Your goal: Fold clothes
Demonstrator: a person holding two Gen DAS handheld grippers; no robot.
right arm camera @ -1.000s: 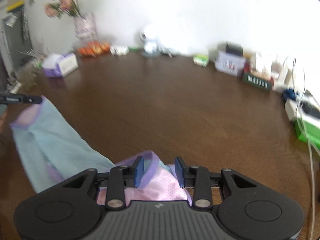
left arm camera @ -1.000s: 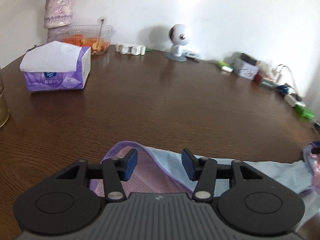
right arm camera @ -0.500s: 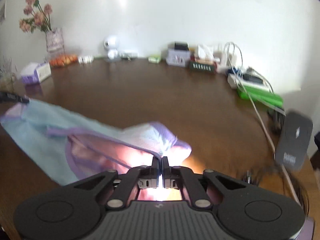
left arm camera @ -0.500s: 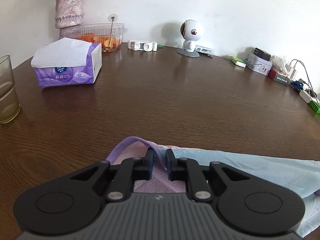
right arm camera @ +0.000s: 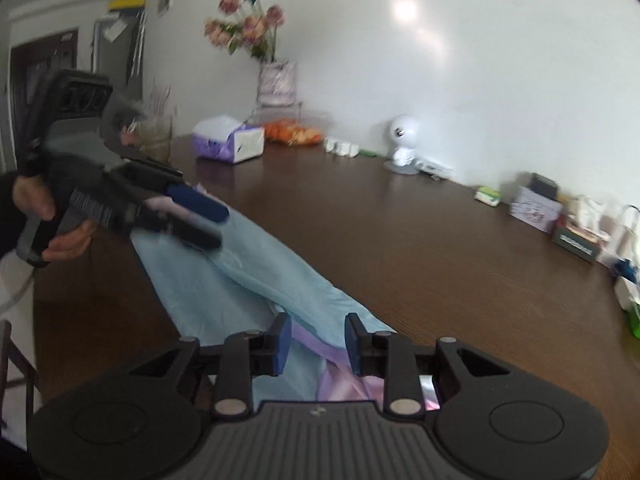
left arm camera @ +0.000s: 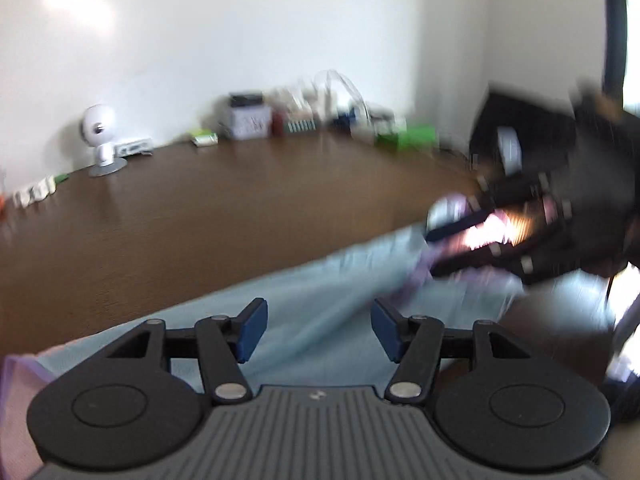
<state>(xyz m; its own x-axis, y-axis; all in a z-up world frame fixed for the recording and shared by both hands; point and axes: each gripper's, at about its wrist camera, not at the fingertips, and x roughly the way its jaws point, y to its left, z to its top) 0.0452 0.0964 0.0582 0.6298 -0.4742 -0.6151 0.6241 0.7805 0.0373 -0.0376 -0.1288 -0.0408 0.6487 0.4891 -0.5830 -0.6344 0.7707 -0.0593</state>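
A light blue garment (right arm camera: 256, 280) with purple trim and a pink patch lies in a long folded strip on the brown table (right arm camera: 420, 240). My right gripper (right arm camera: 317, 344) hovers over its near end with its jaws opening; the purple trim shows in the gap and the pads do not press on it. A hand holds my left gripper (right arm camera: 216, 226) over the far end. In the blurred left wrist view the left gripper (left arm camera: 319, 330) is wide, its jaws opening above the blue garment (left arm camera: 320, 280), nothing pinched. The right gripper (left arm camera: 436, 248) appears there at the far right.
Along the wall stand a purple tissue box (right arm camera: 228, 142), a vase of pink flowers (right arm camera: 276, 84), a tub of orange food (right arm camera: 294, 134) and a small white round-headed camera (right arm camera: 402, 140). Boxes, chargers and cables (right arm camera: 576, 224) crowd the right end.
Both grippers, shut on the garment's ends half a second ago, have let go and stand apart. Each has swung to face the other. The garment now lies as a long strip.
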